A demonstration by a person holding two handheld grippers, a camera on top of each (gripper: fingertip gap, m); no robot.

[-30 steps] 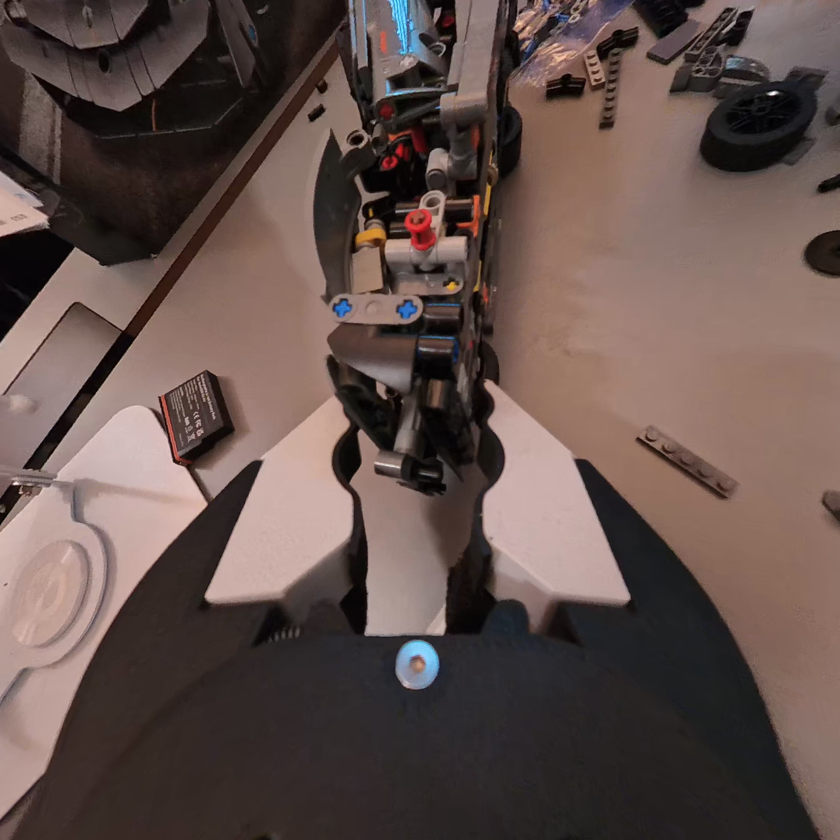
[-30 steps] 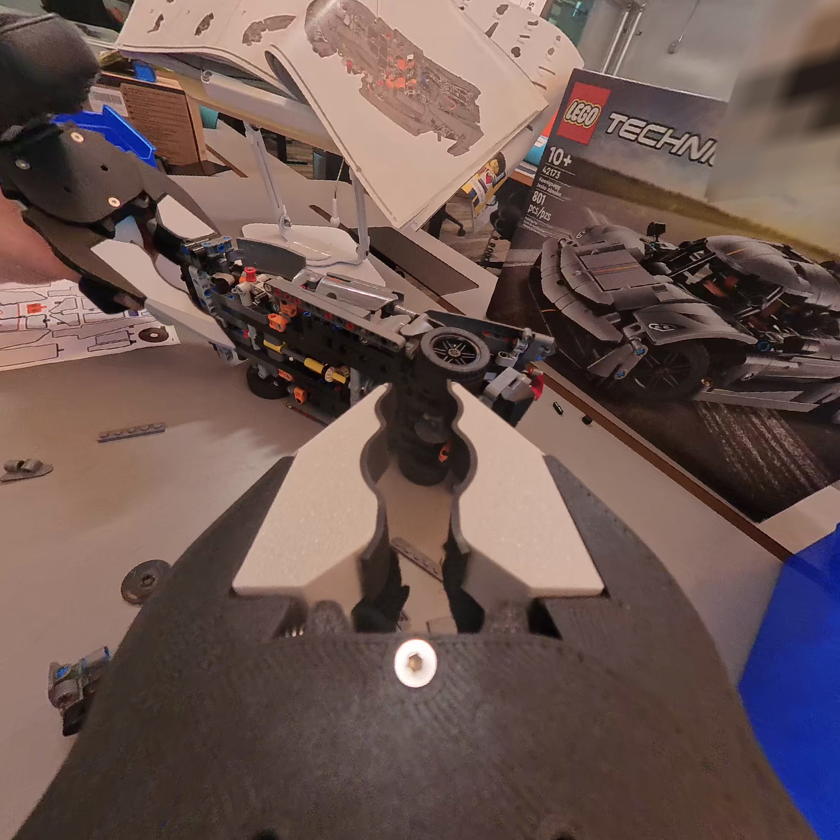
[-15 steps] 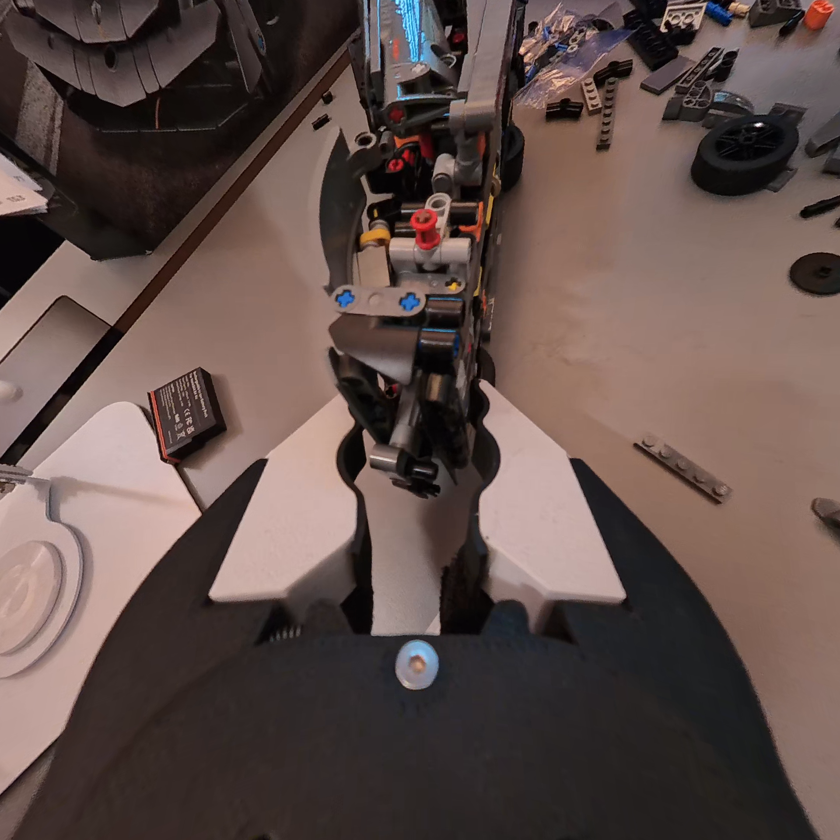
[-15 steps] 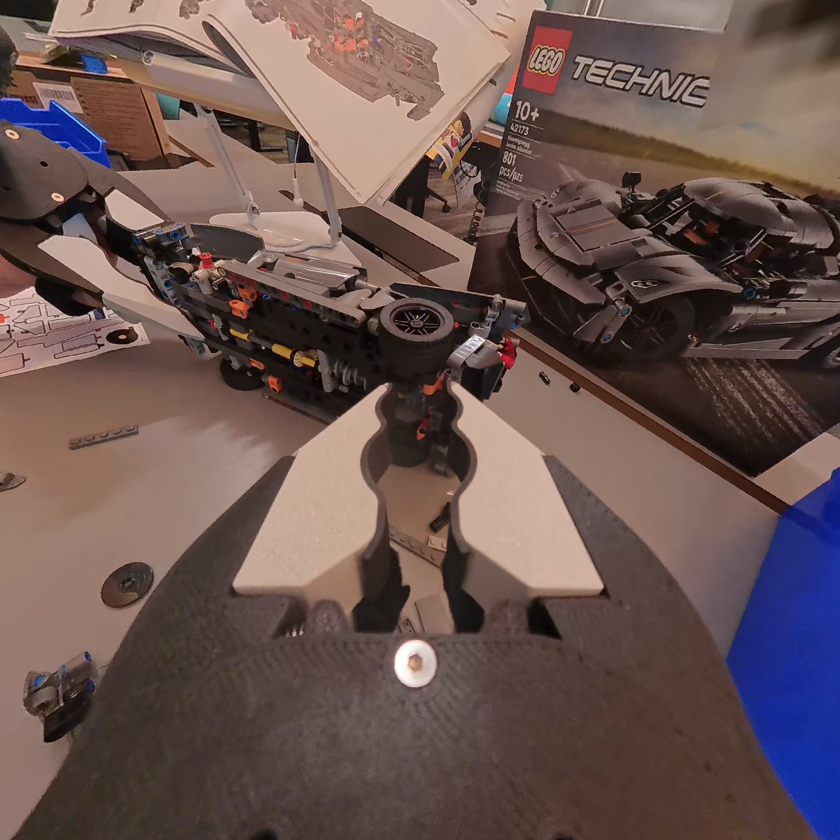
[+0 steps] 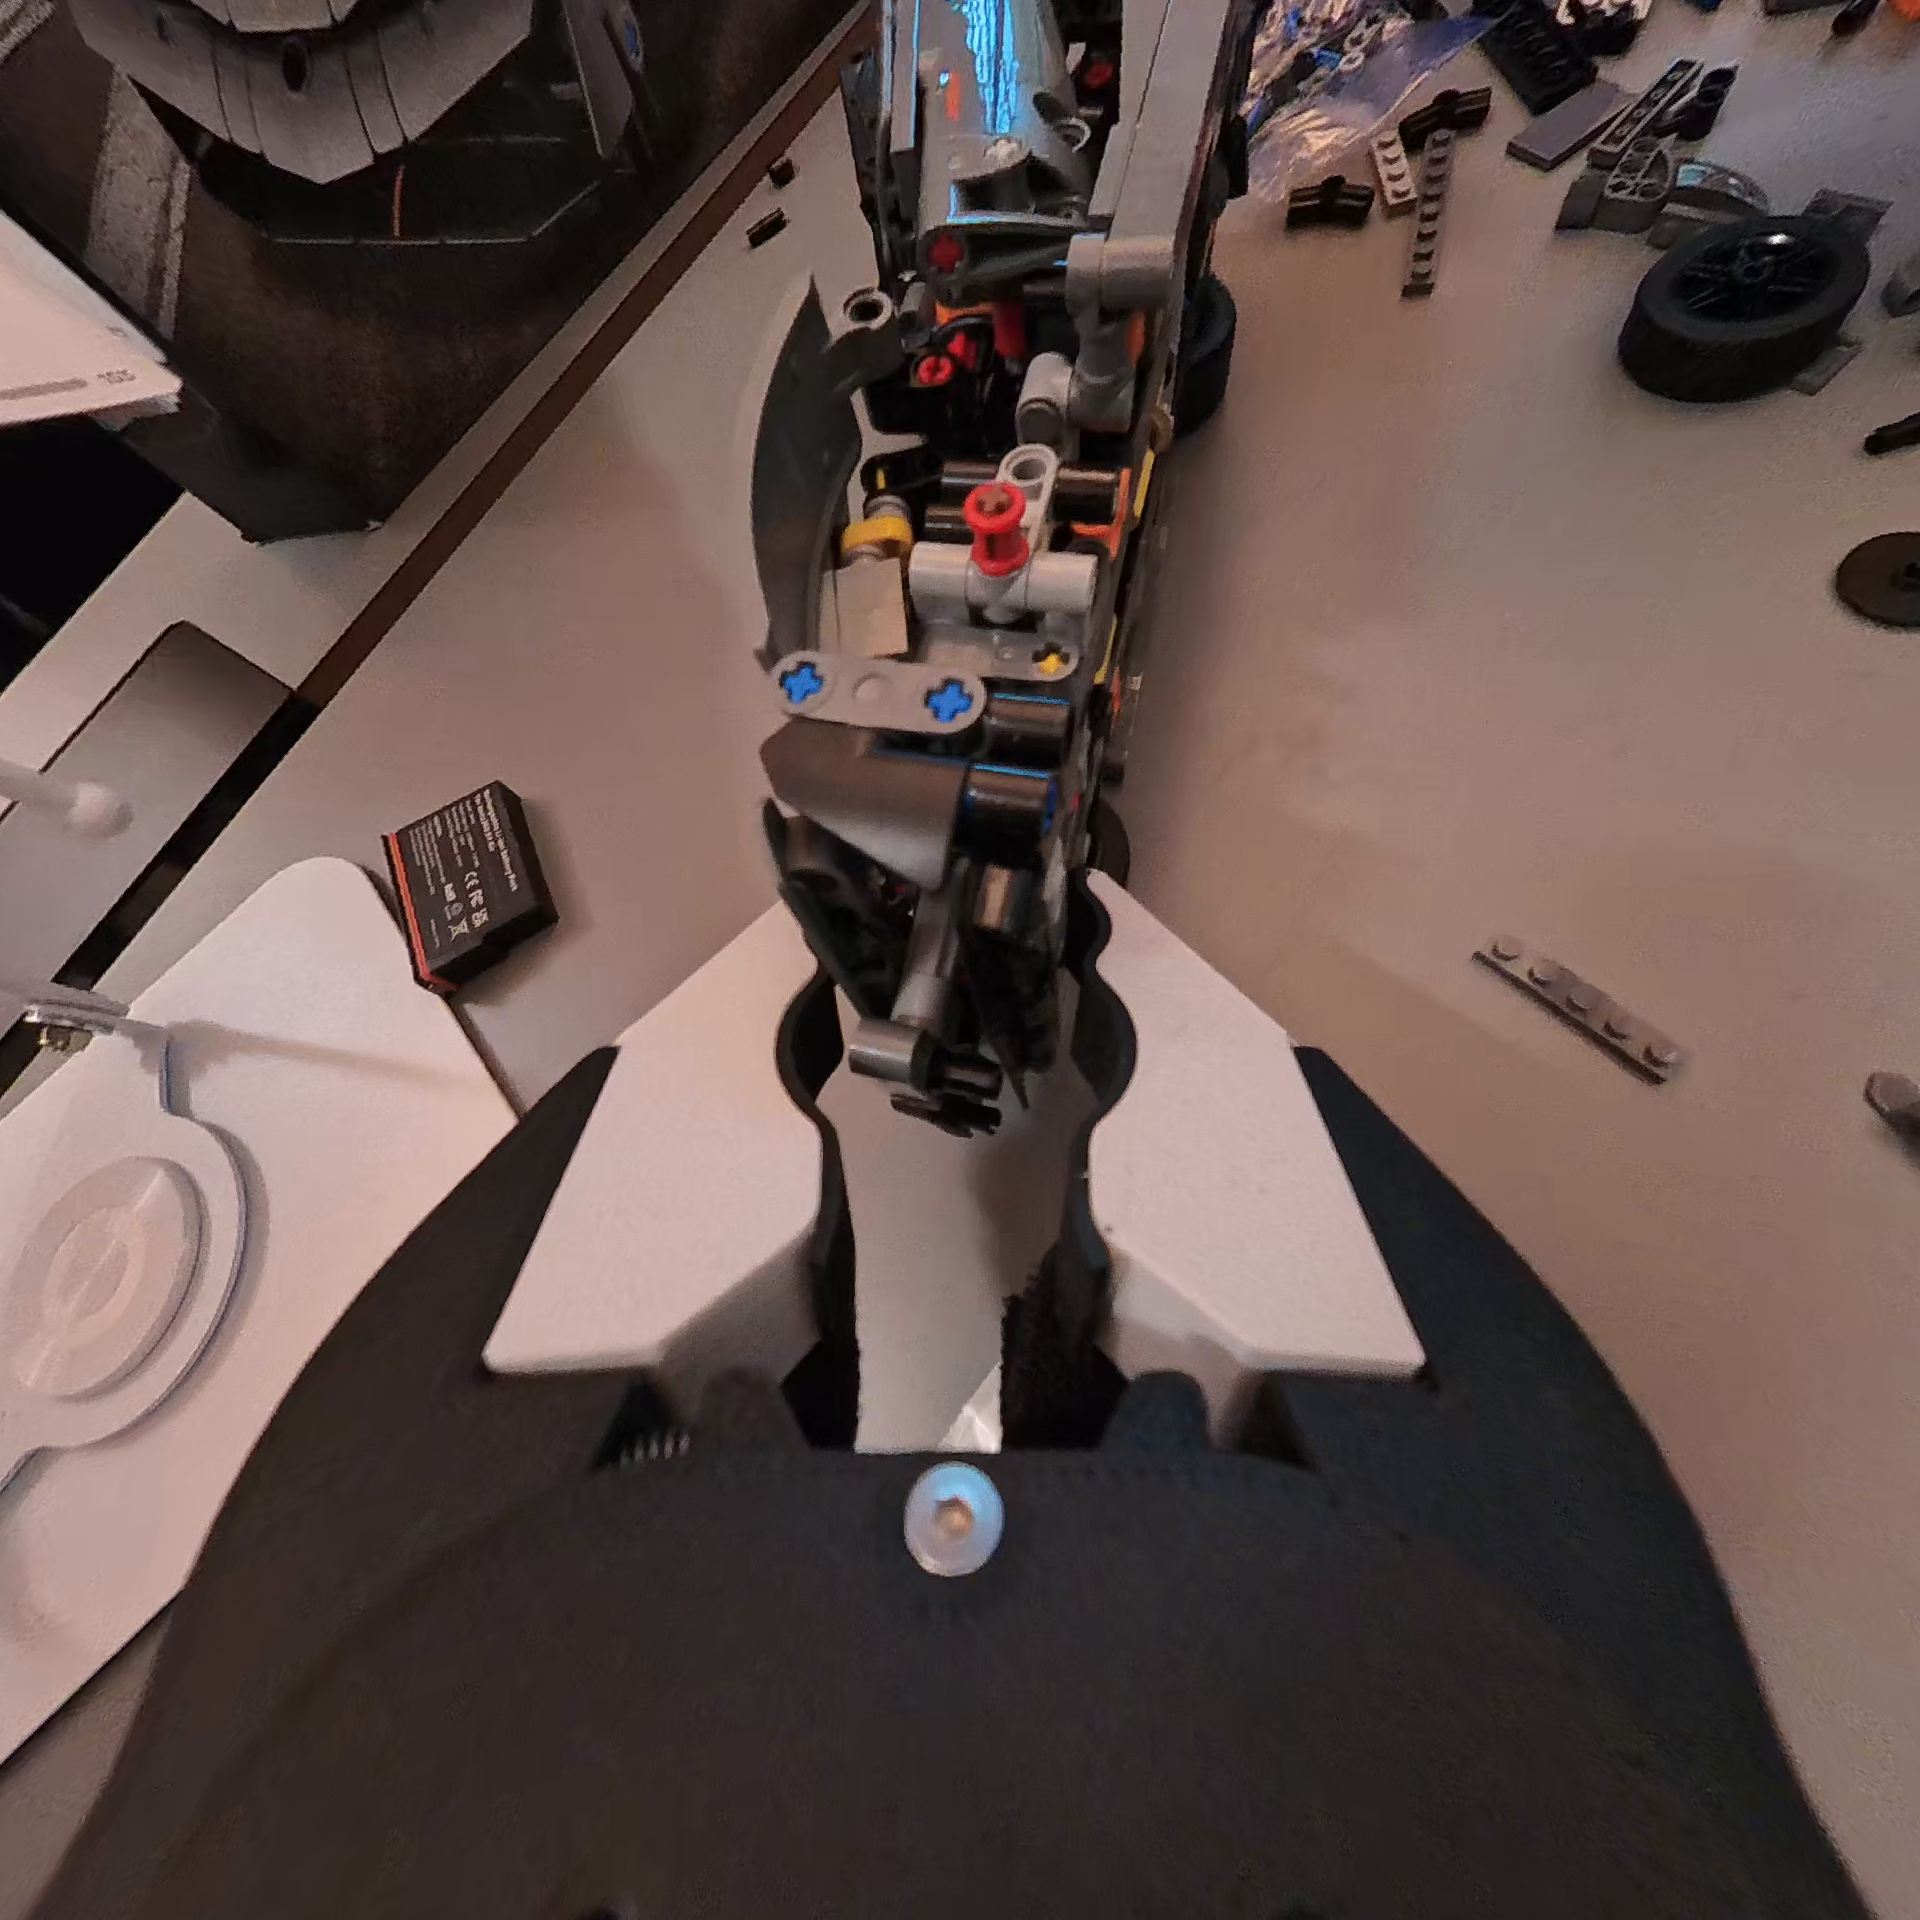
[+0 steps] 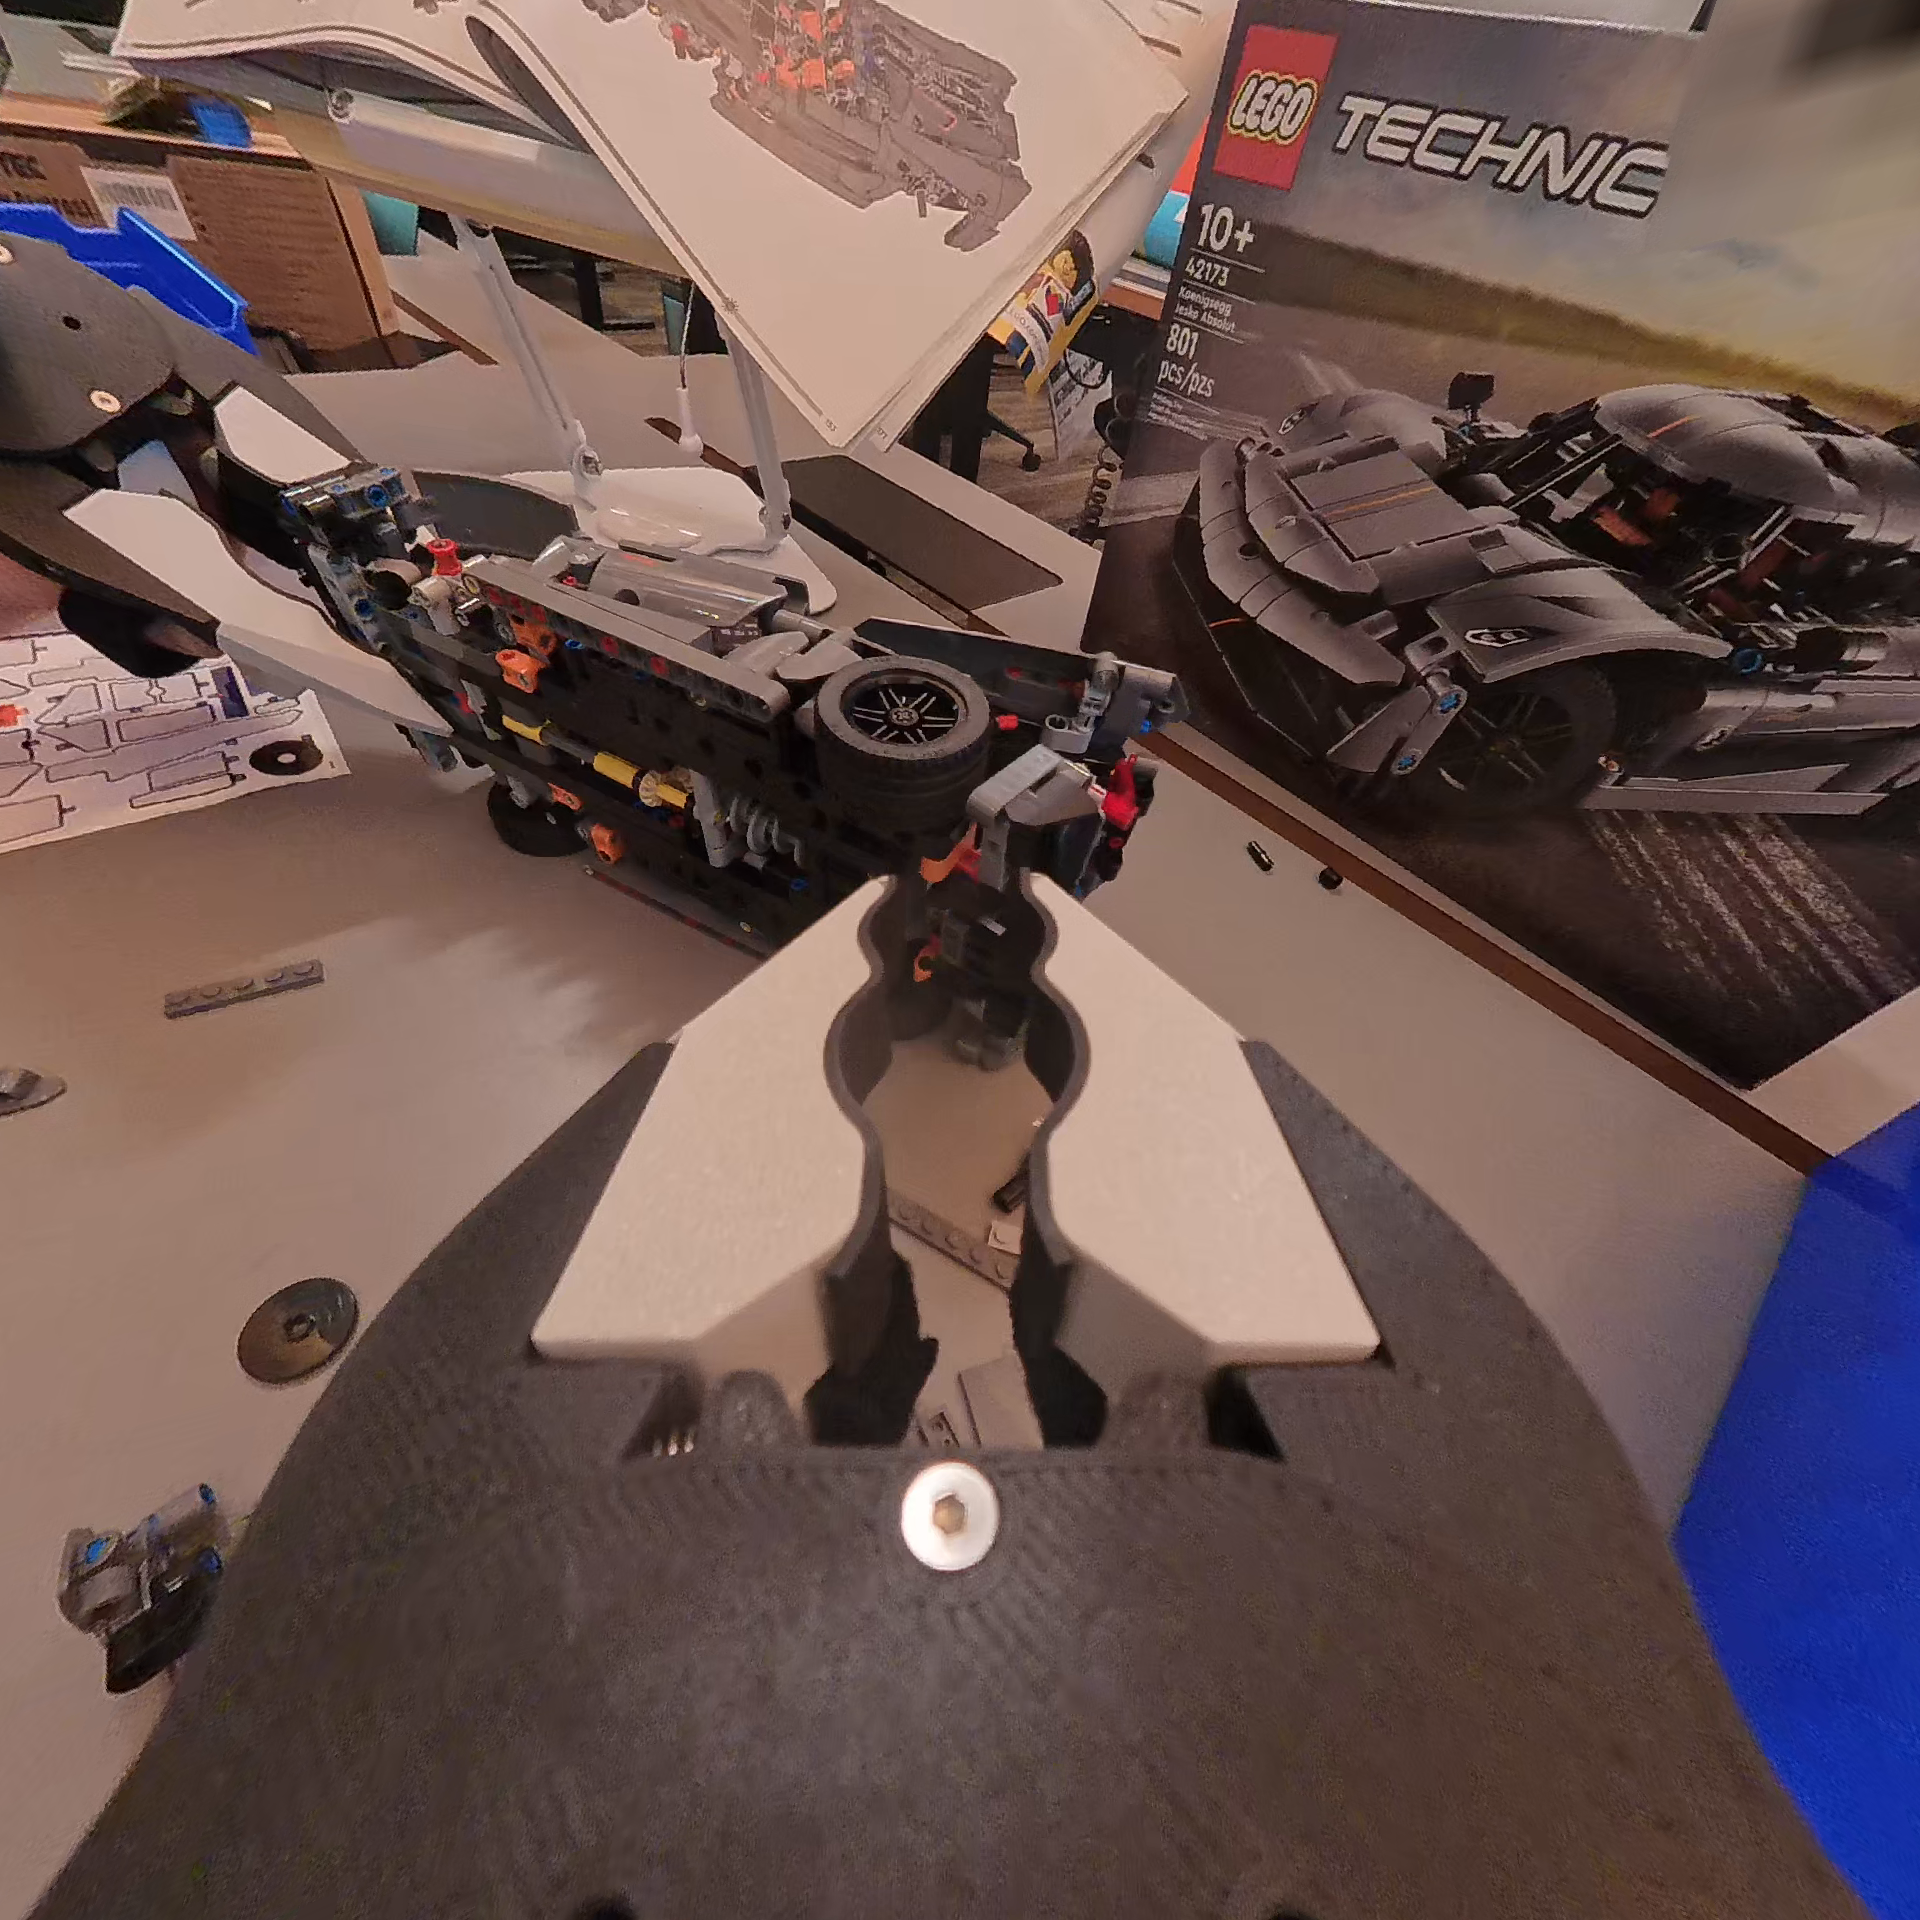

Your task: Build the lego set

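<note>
Gripping one half-built grey-and-black brick car chassis (image 6: 665, 717), two white-fingered grippers, left gripper (image 5: 951, 997) pinching its end, right gripper (image 6: 956, 935) clamping beneath its one fitted black wheel (image 6: 902, 727), two dark discs (image 6: 296, 1328) nearby.

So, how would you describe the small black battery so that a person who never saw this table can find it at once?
Start at the long half-built grey and black car model that lies on the pale table and runs away from the left tongs. Look to its left, beside the white rounded stand base. The flat black rectangular battery lies there alone, the only piece with a red edge.
</note>
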